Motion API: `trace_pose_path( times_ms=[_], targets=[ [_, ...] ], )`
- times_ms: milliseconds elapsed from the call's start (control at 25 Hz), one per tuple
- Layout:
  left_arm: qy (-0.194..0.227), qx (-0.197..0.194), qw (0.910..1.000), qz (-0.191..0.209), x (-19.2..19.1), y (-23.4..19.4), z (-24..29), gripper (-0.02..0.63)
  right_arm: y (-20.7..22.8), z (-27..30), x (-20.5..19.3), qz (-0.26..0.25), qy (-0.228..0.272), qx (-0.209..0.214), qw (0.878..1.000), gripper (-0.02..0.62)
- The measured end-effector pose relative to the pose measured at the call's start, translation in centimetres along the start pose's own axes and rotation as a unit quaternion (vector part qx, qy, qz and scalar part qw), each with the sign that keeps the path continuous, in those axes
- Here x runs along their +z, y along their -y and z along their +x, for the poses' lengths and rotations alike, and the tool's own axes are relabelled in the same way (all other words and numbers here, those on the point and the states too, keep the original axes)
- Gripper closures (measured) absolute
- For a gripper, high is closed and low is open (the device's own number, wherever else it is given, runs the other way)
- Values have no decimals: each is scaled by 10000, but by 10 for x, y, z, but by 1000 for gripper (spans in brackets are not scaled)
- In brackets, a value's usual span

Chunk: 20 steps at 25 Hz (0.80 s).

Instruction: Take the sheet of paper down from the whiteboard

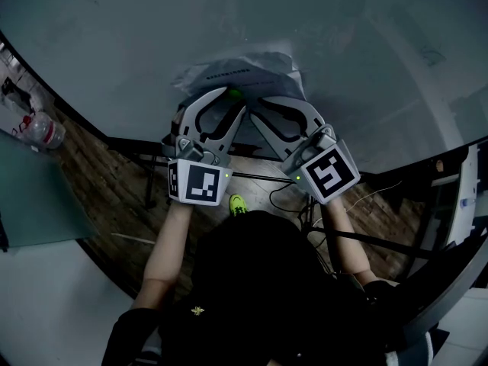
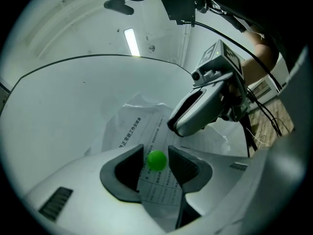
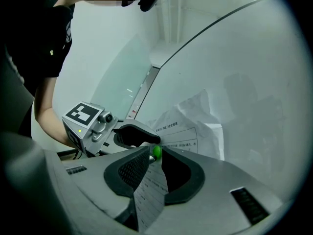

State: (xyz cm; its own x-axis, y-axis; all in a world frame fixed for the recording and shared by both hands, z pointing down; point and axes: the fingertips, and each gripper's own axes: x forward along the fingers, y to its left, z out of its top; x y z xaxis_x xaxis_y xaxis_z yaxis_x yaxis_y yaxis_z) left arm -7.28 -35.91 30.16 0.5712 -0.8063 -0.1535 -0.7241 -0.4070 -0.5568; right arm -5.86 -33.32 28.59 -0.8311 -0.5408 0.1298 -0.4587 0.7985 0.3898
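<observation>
Shows sheet of paper crumpled but up on whiteboard, pinned there by green magnet. Finds left gripper wide open astride that magnet, pads clear of it; right gripper about half open, lower edge of sheet hanging loose between its jaws, not pinched. Risks, by judgement: dropping sheet on removal of magnet with nothing clamped; tearing paper if tugged while pinned; flicking round magnet away through an off-centre squeeze.

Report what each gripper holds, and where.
Nothing looks gripped. Left gripper open around the green round magnet; right gripper open, the lower edge of the white printed paper sheet between its fingers.
</observation>
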Motion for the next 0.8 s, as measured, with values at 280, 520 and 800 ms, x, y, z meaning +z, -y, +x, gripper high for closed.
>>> trace_pose_path(
  times_ms=[280,520,800],
  targets=[
    [-42,164,9994,301,-3,1,1,442,6,-2,4,123,56,-73,9999,479],
    [-119,259,9978,595,-5,2,2,442,7,-5,7,172,75,-51,9998,479],
    [-109,346,9965,750,-6,2,4,442,7,-4,10,171,54,-13,9998,479]
  ],
)
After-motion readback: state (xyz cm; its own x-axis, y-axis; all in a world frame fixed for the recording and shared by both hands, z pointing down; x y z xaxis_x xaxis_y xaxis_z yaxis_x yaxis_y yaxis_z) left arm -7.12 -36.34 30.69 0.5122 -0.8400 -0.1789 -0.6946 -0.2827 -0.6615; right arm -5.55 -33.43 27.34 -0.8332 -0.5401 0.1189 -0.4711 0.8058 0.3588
